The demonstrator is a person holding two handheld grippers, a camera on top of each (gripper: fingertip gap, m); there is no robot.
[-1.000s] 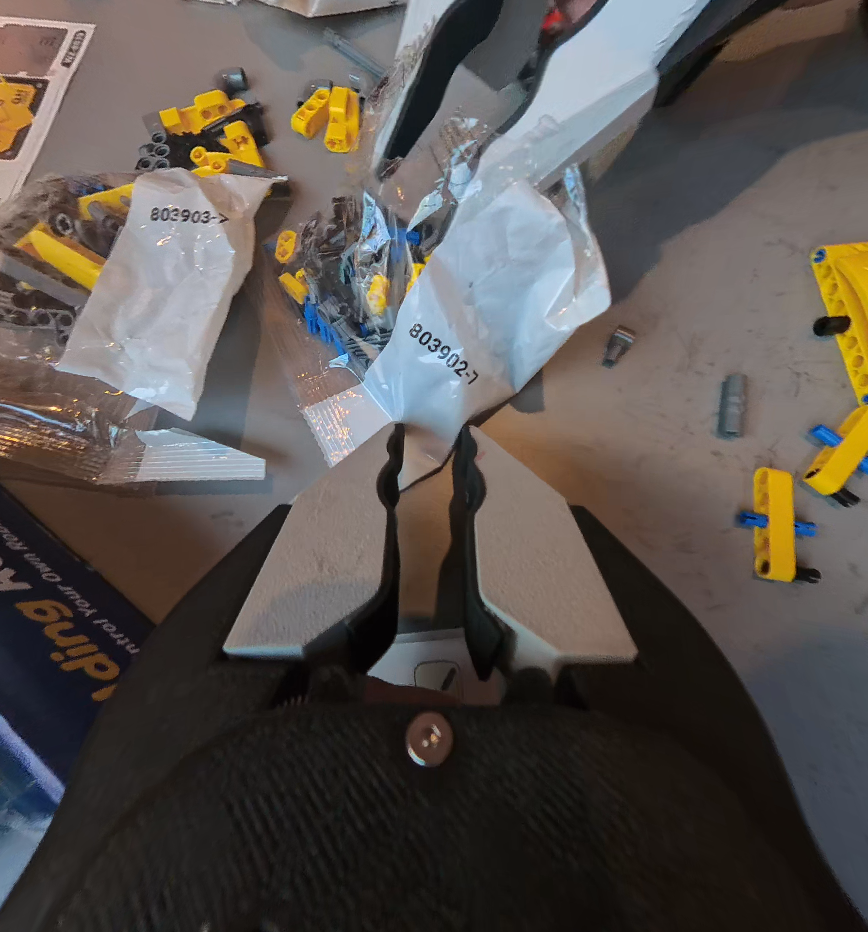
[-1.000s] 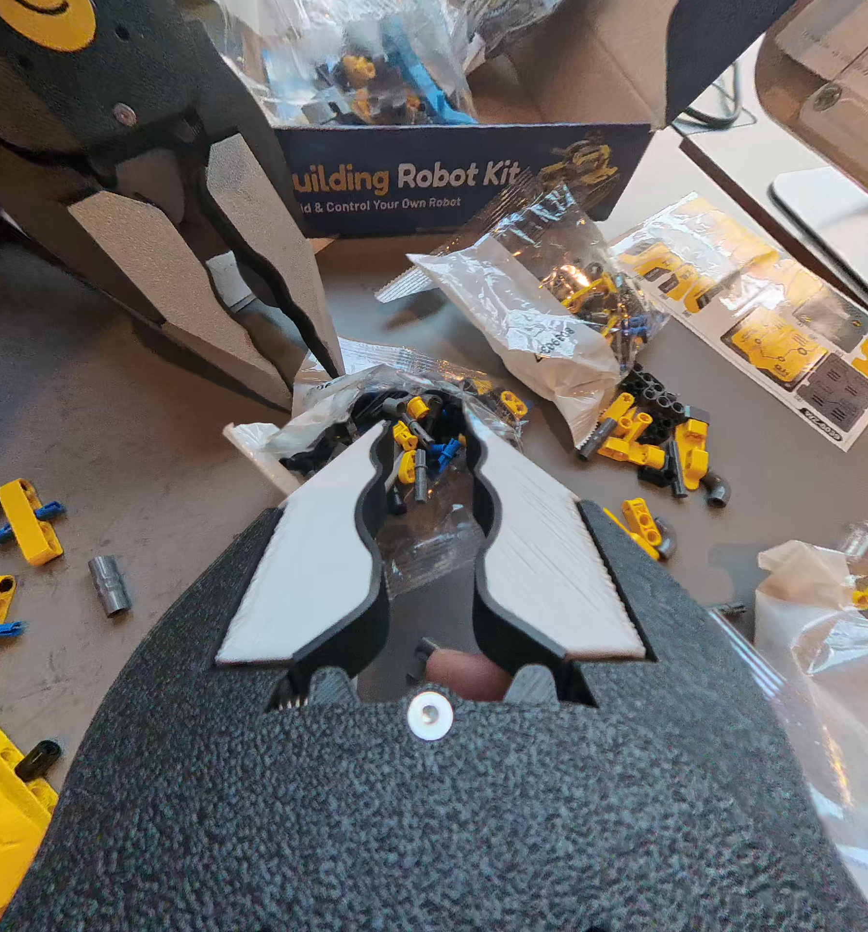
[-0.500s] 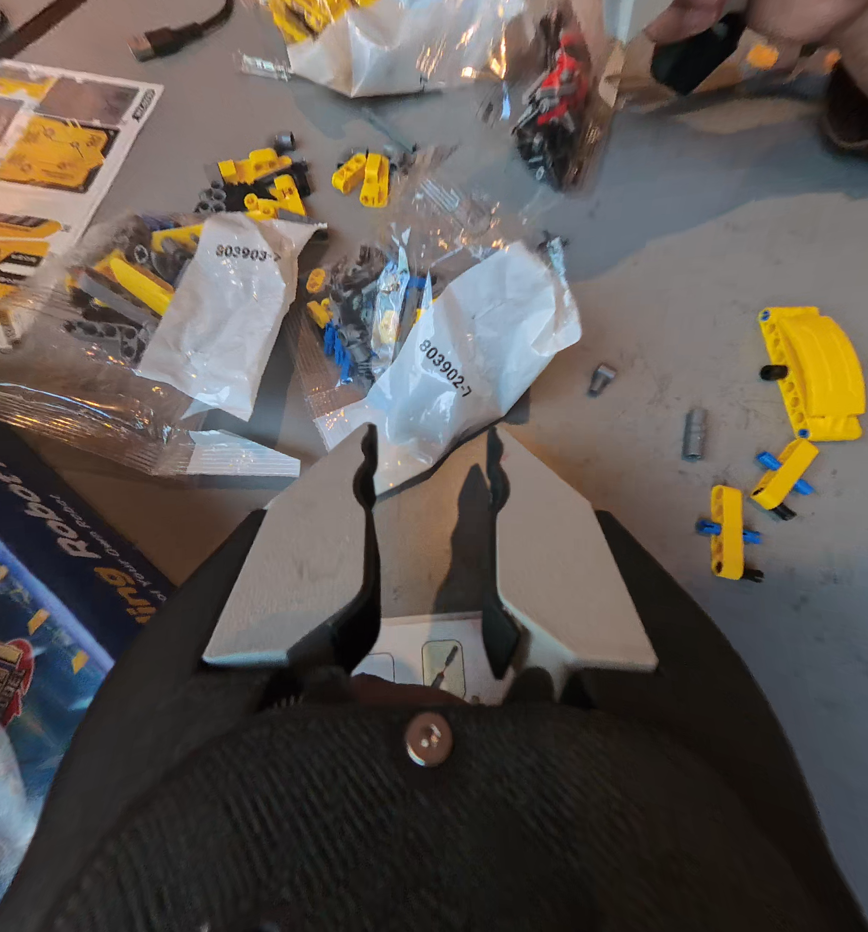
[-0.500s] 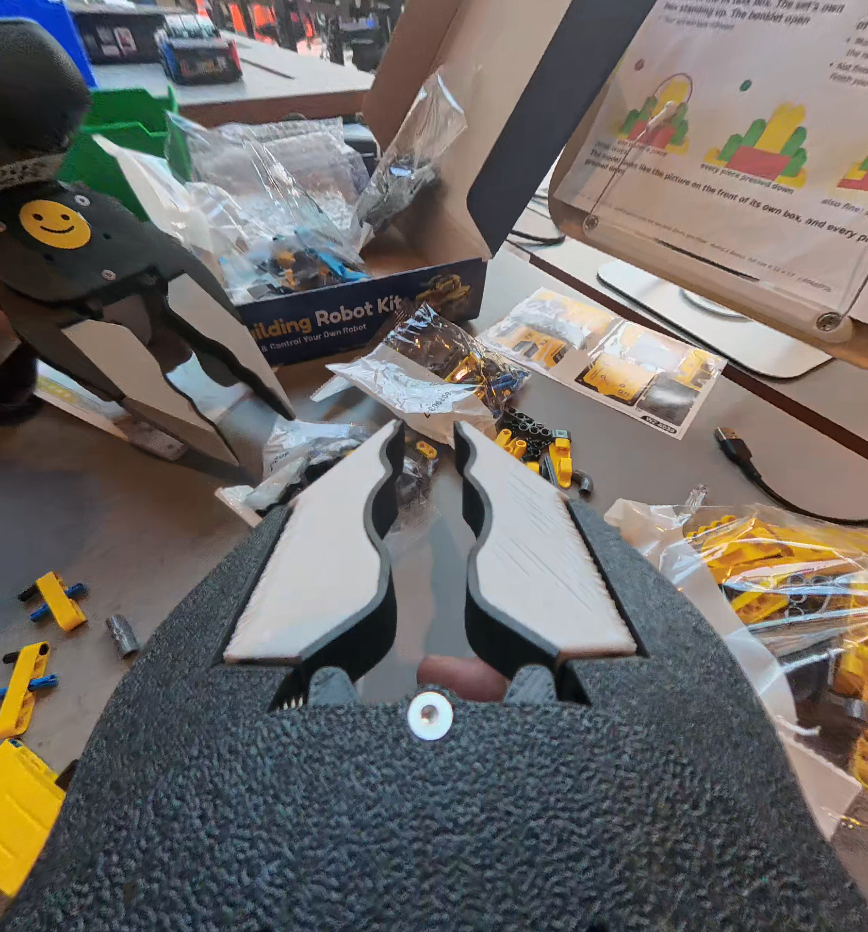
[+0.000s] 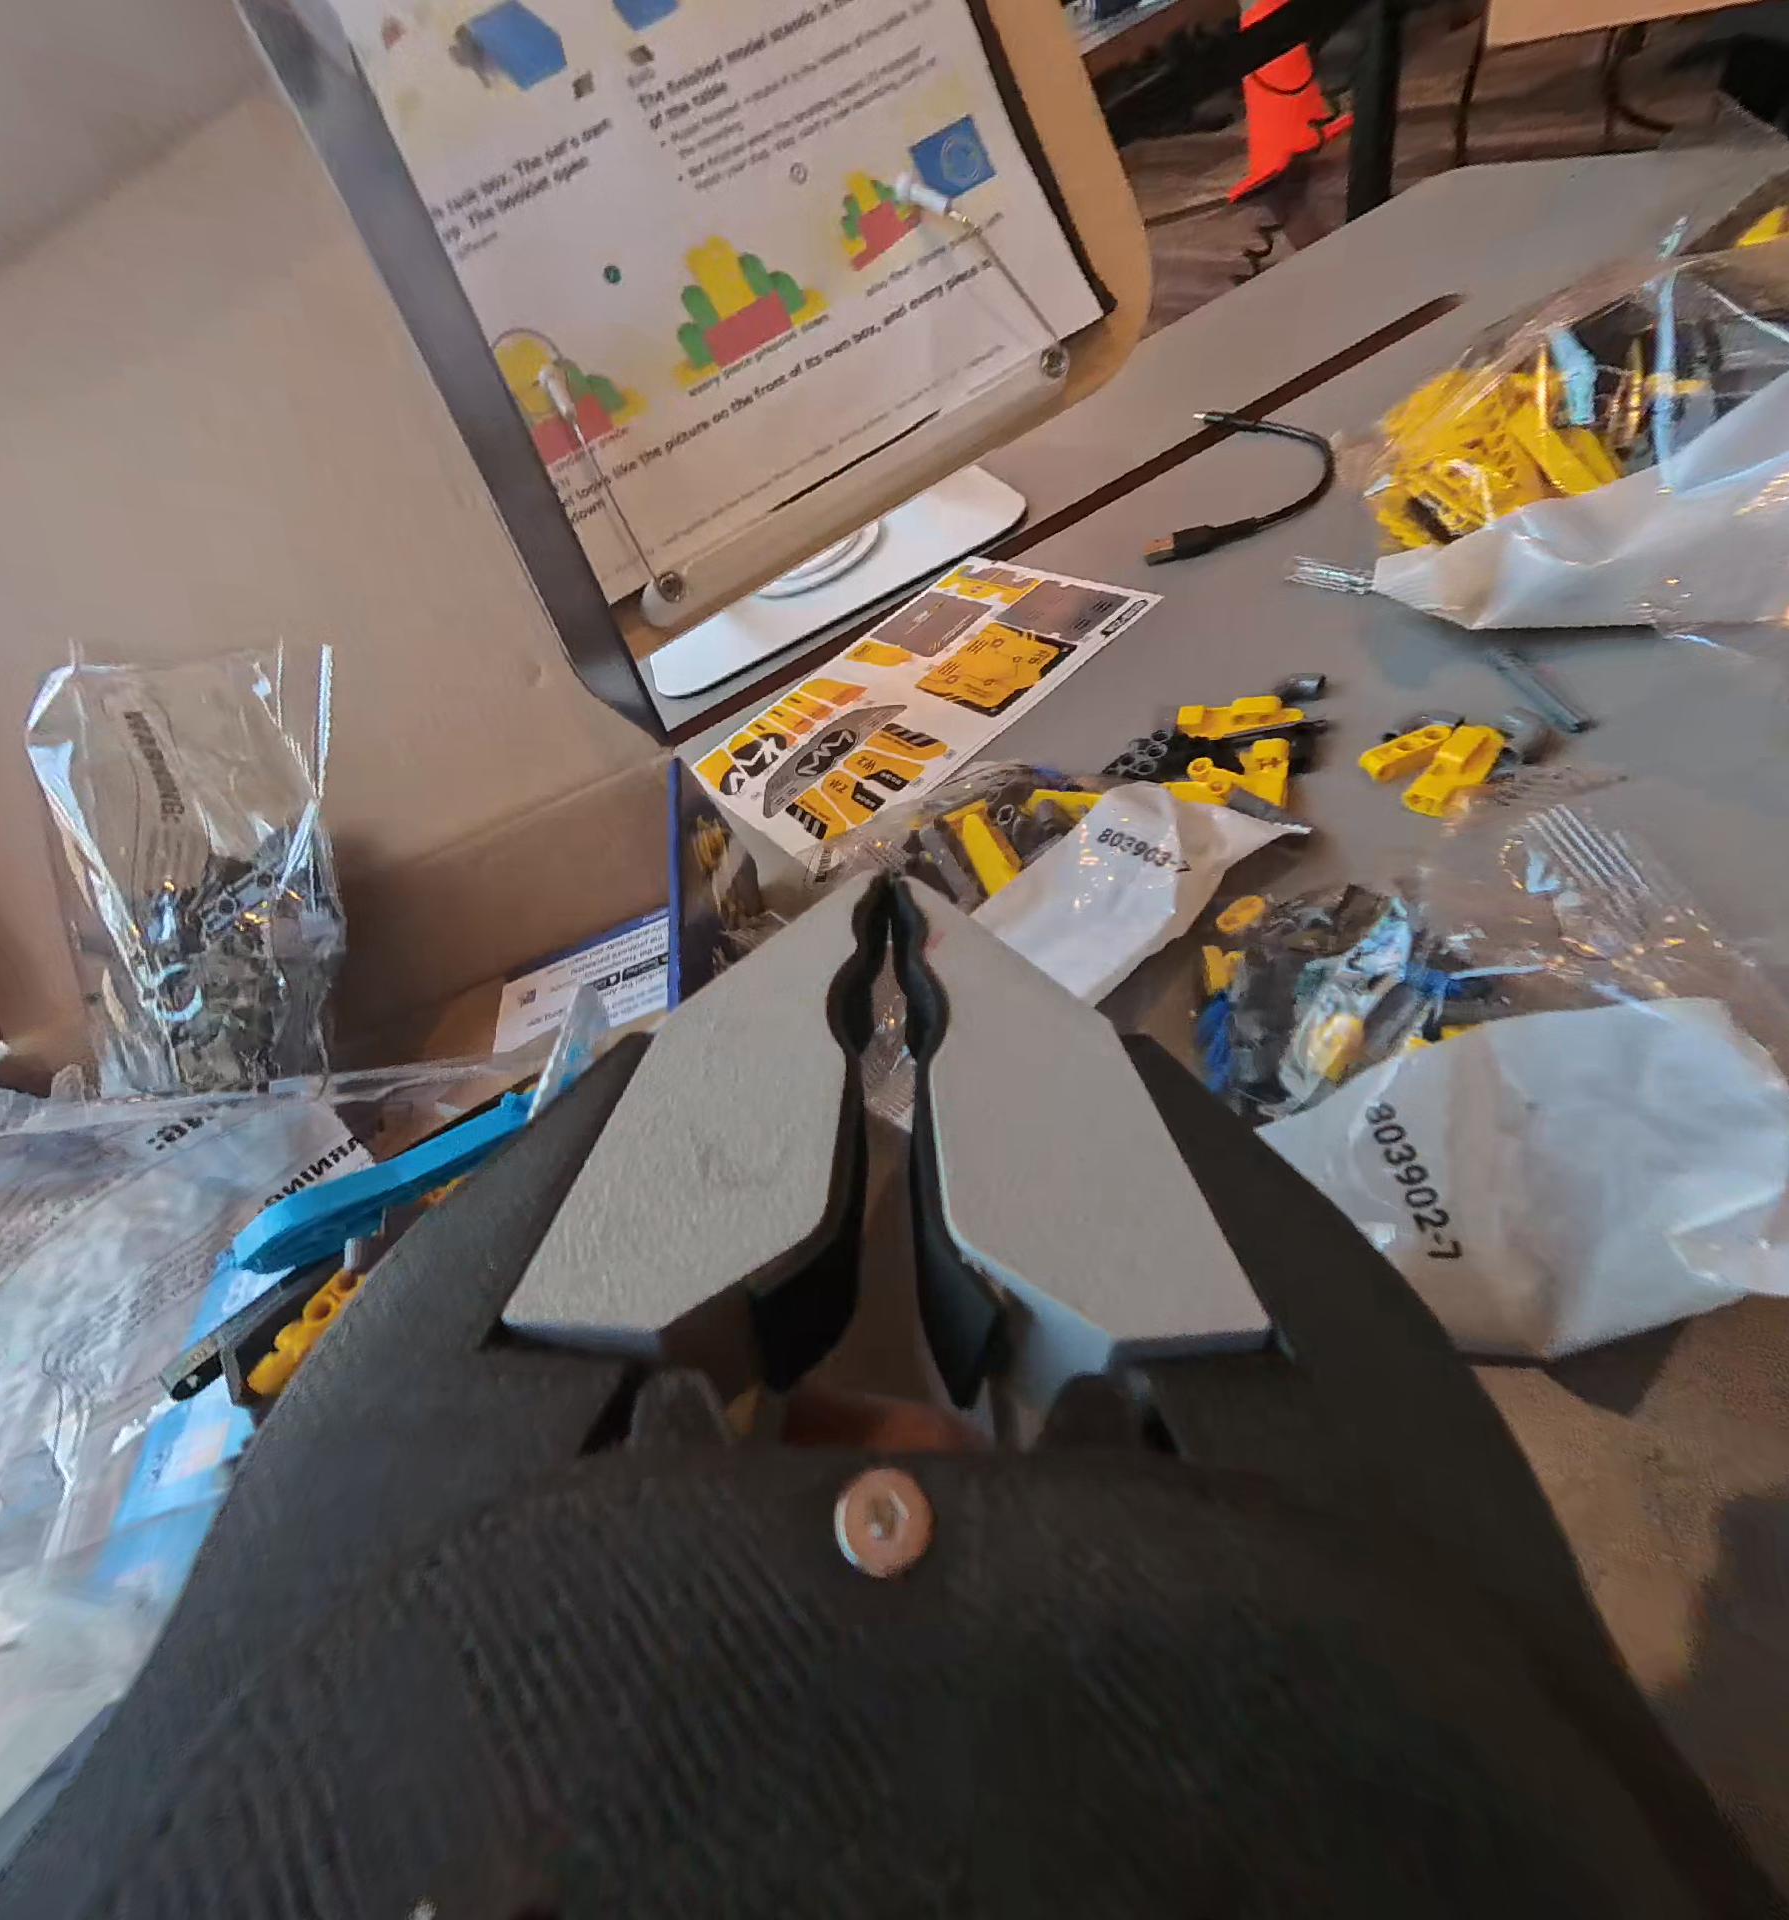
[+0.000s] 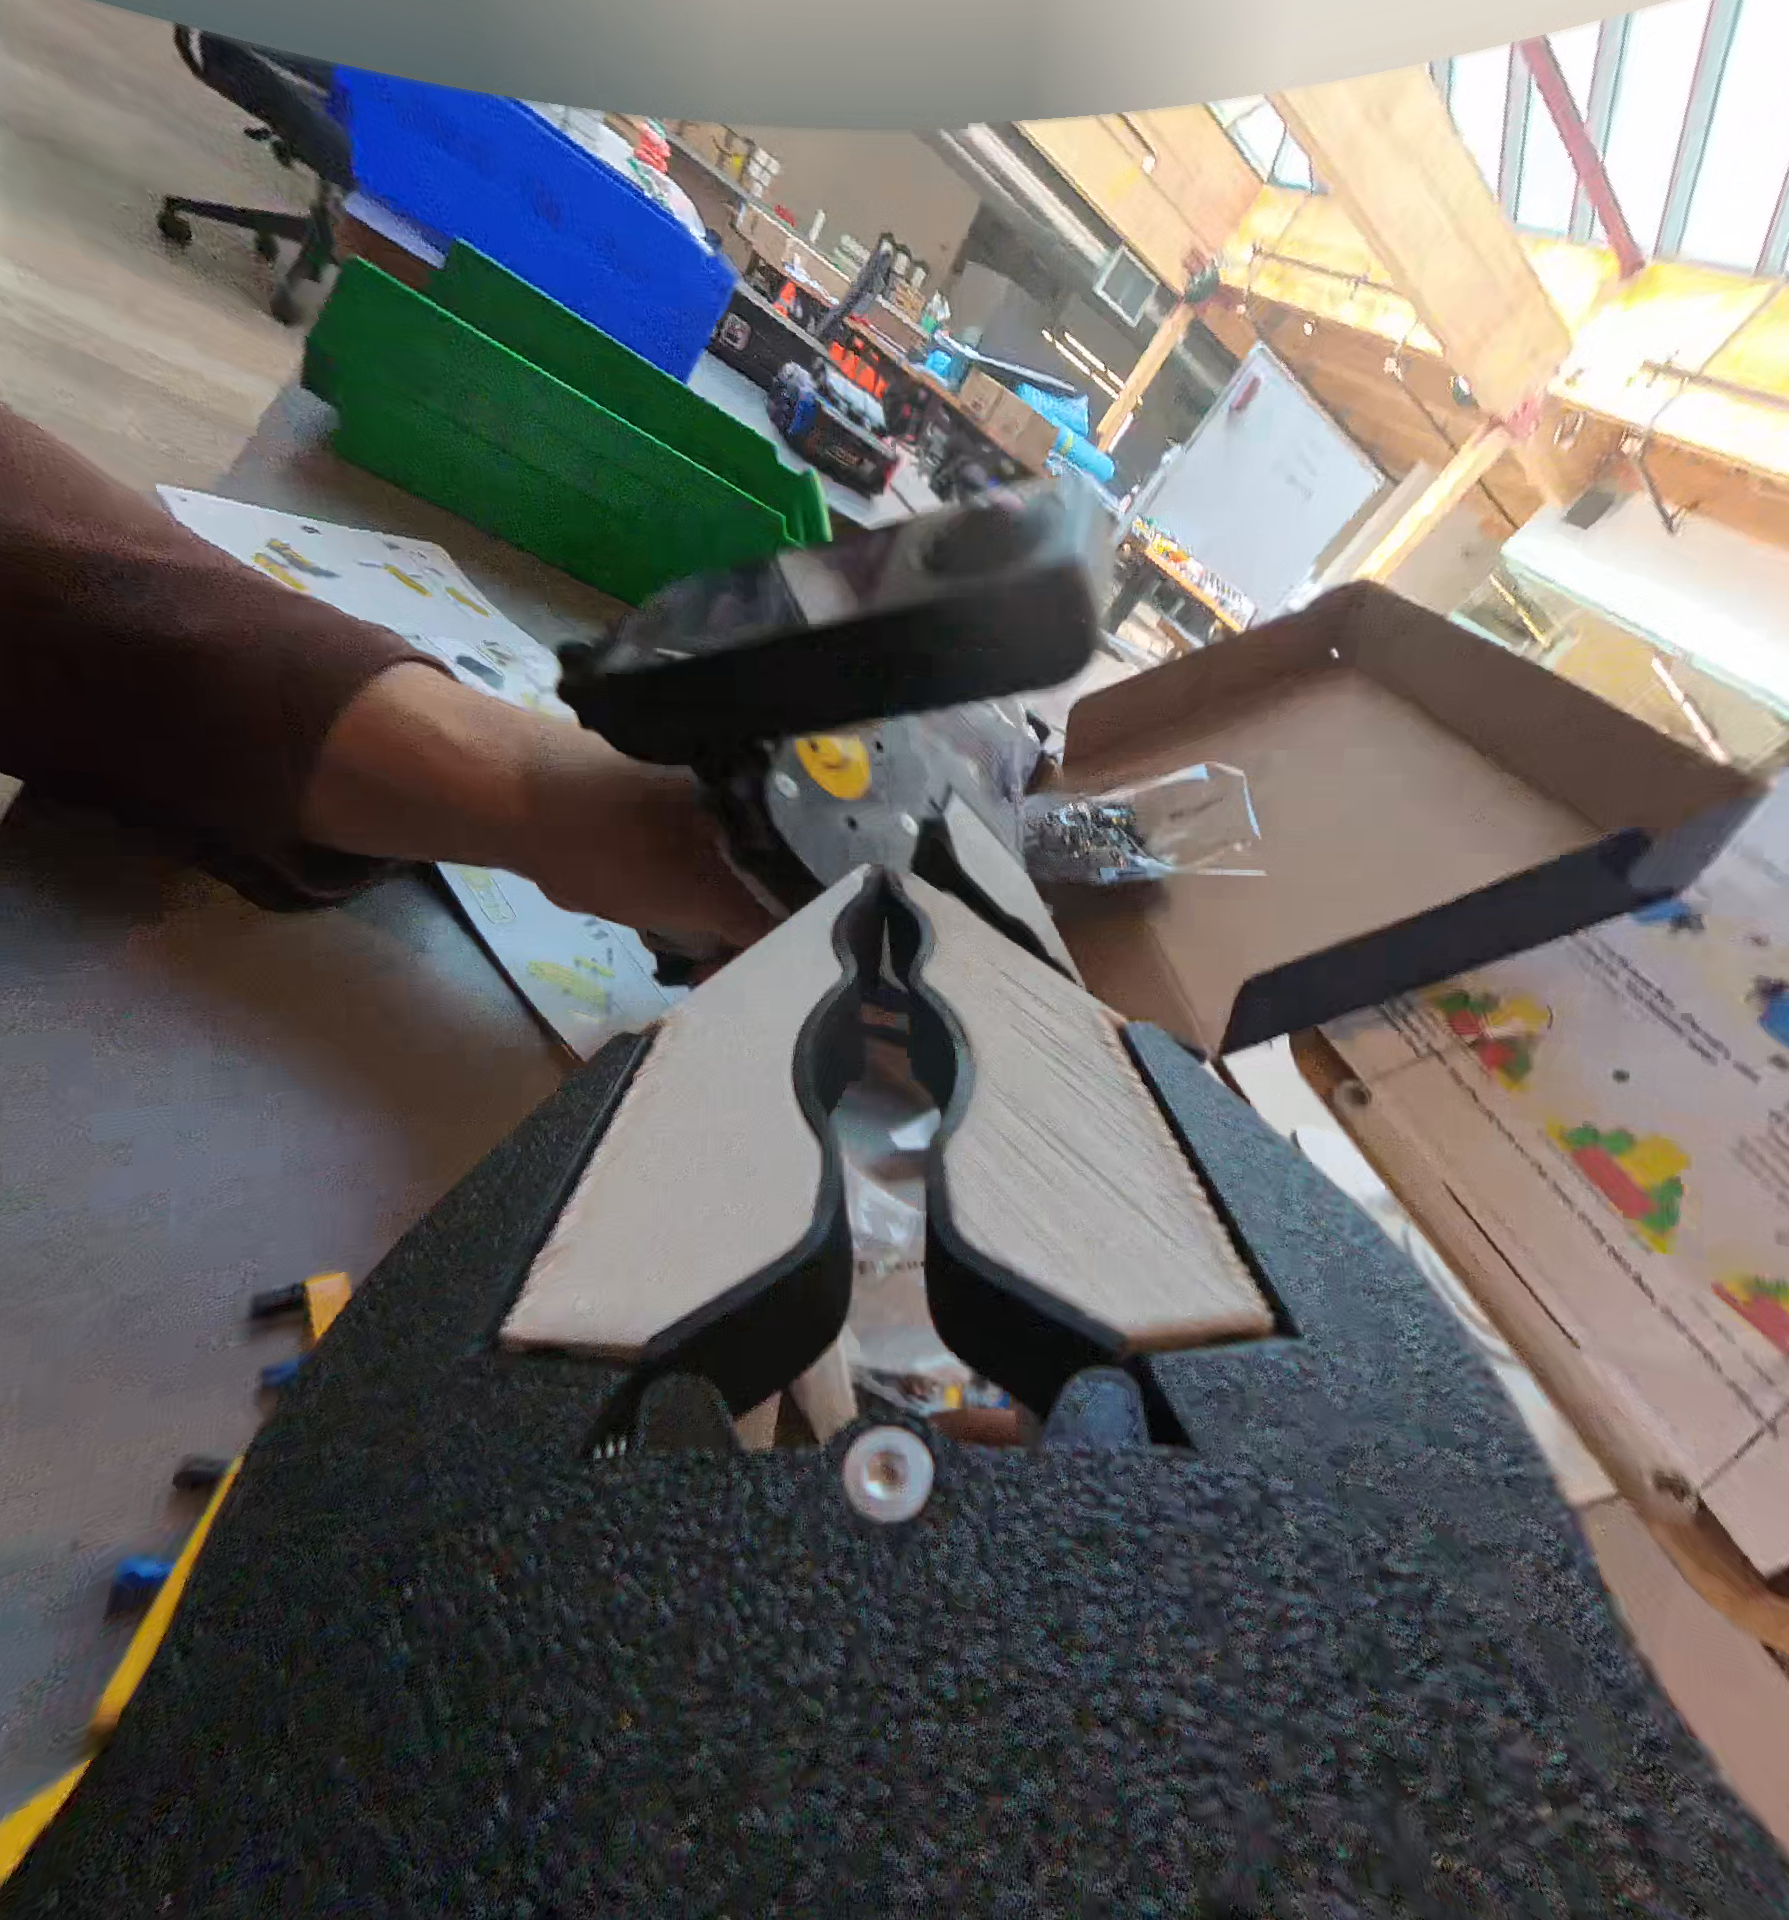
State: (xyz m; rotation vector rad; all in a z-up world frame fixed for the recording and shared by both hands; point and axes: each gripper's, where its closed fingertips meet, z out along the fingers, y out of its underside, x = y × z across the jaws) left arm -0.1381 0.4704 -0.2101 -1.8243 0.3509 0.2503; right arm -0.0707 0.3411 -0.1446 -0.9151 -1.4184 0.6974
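Parts bags lie just right of my left gripper, pinched shut on nothing; my right gripper is likewise closed, empty

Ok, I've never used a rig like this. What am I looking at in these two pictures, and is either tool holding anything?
There is no robot here: a person holds a two-fingered tool in each hand, and each tool has its own camera looking along its jaws. One picture is from the left gripper, the other from the right gripper. Both have their jaws closed, and I see nothing held between them.

The left view shows a grey table with plastic bags of parts, loose yellow pieces, a sticker sheet and a black cable. An open cardboard box holds a bag of dark parts.

In the right view, the person's hand grips the other tool.
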